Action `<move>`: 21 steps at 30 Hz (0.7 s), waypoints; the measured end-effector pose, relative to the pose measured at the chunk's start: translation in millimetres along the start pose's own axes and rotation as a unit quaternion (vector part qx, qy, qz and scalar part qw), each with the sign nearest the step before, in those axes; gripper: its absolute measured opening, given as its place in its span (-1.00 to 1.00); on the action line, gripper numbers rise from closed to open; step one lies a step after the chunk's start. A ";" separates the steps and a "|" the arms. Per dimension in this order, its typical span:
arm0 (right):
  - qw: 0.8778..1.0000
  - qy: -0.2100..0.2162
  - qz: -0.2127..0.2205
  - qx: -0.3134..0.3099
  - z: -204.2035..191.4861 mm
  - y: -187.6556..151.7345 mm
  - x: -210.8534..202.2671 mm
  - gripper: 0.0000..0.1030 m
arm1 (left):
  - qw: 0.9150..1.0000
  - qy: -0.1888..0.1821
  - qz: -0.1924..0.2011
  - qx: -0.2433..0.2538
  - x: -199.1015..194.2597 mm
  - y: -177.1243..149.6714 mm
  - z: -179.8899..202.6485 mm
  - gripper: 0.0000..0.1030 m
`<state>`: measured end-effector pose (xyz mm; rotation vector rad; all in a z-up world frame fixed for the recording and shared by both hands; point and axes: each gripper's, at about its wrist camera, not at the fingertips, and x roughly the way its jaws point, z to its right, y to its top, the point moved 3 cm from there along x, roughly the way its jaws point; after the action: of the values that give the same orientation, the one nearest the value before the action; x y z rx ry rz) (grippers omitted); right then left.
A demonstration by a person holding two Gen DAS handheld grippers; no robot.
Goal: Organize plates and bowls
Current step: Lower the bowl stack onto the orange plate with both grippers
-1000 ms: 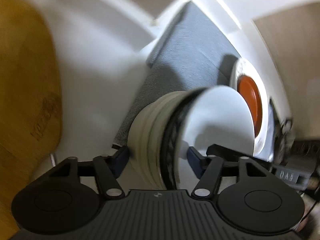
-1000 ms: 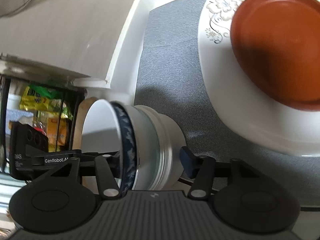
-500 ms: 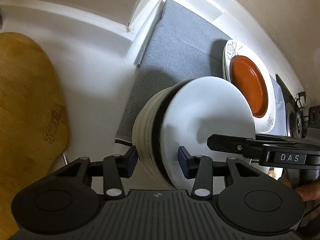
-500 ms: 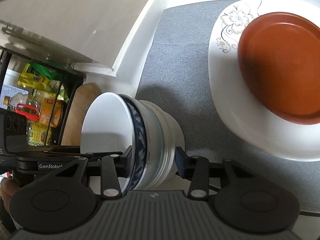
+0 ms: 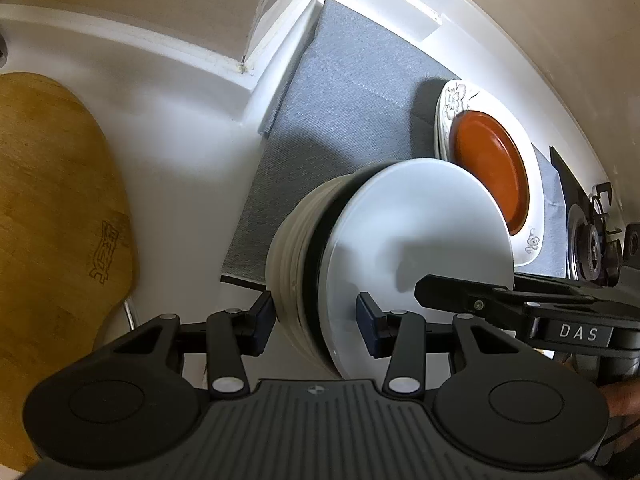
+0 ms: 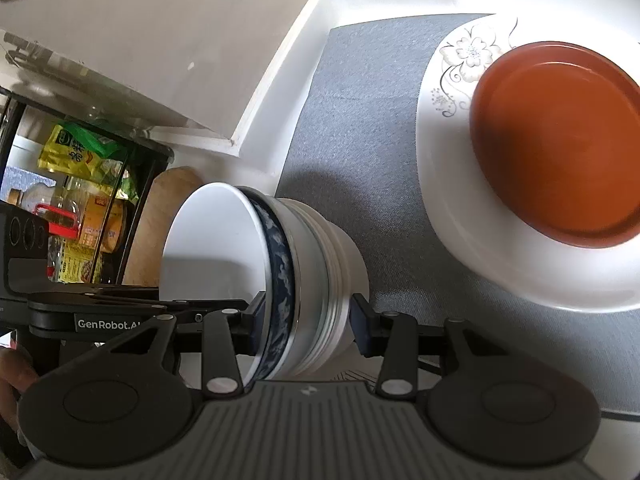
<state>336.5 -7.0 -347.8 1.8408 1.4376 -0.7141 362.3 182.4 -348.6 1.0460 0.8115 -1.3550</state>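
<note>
Both grippers, left point(image 5: 316, 316) and right point(image 6: 306, 320), carry the nested bowls point(image 6: 288, 276) sideways over the mat point(image 6: 360, 128), jaws clamped on opposite rims. Next, probably: level and lower beside the plates point(image 6: 452, 208).

A grey mat point(image 5: 352, 92) is lying ahead of the tool, spreading across a white counter point(image 5: 180, 152). Off to the left in the left wrist view, a wooden cutting board point(image 5: 52, 208) is resting — a mark is showing on its near edge. To the far right a gas burner point(image 5: 588, 240) is peeking in. In the right wrist view, a black rack point(image 6: 132, 168) is standing at the left, holding a yellow packet point(image 6: 68, 152) and bottles point(image 6: 60, 220) — labels are too small to read.
</note>
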 end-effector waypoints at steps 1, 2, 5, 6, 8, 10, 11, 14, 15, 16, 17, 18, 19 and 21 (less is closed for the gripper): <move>1.000 0.000 0.001 0.002 -0.2 -0.1 -2.1 -0.09 | 1.000 0.000 0.000 0.002 -1.6 0.7 1.2 -0.10; 1.000 0.000 0.002 0.004 0.2 -0.1 -4.9 -0.09 | 1.000 0.000 0.000 0.003 -3.5 1.4 2.6 -0.10; 1.000 0.000 0.007 0.011 0.3 0.3 -14.3 -0.09 | 1.000 -0.001 0.000 0.007 -8.6 4.0 10.0 -0.09; 1.000 0.001 0.010 0.017 1.1 0.3 -17.9 -0.09 | 1.000 0.000 0.001 0.009 -10.5 4.7 13.1 -0.10; 1.000 0.001 0.018 0.025 1.6 1.1 -26.3 -0.09 | 1.000 0.001 0.003 0.015 -13.6 6.7 20.5 -0.09; 0.999 -0.001 0.025 0.023 1.6 2.5 -35.1 -0.09 | 1.000 0.000 0.005 0.018 -17.1 9.0 28.1 -0.09; 0.999 -0.002 0.030 0.025 2.4 3.0 -40.2 -0.10 | 1.000 0.000 0.005 0.020 -18.8 10.6 32.2 -0.09; 0.998 -0.005 0.049 0.036 5.6 6.0 -56.7 -0.11 | 1.000 -0.001 0.006 0.025 -23.8 15.8 47.2 -0.09; 0.998 -0.006 0.056 0.040 6.8 7.1 -62.3 -0.11 | 1.000 -0.002 0.005 0.027 -25.1 18.0 53.0 -0.09; 0.997 -0.008 0.062 0.042 7.9 8.4 -67.9 -0.12 | 1.000 -0.003 0.005 0.030 -26.0 20.1 59.1 -0.09; 0.997 -0.010 0.067 0.042 9.0 9.8 -73.2 -0.12 | 0.999 -0.004 0.005 0.032 -26.6 22.1 64.8 -0.09; 0.996 -0.013 0.072 0.042 10.4 11.1 -79.0 -0.12 | 0.999 -0.006 0.005 0.033 -27.1 24.1 69.6 -0.09; 0.996 -0.015 0.076 0.044 12.4 12.5 -84.9 -0.12 | 0.999 -0.007 0.005 0.037 -26.9 26.4 75.5 -0.09; 0.995 -0.021 0.084 0.049 16.9 14.6 -94.3 -0.12 | 0.999 -0.010 0.005 0.042 -25.8 31.2 86.8 -0.09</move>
<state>328.1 -78.7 -283.1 1.9823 1.2241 -0.7445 381.1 109.0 -290.0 1.0998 0.7380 -1.3986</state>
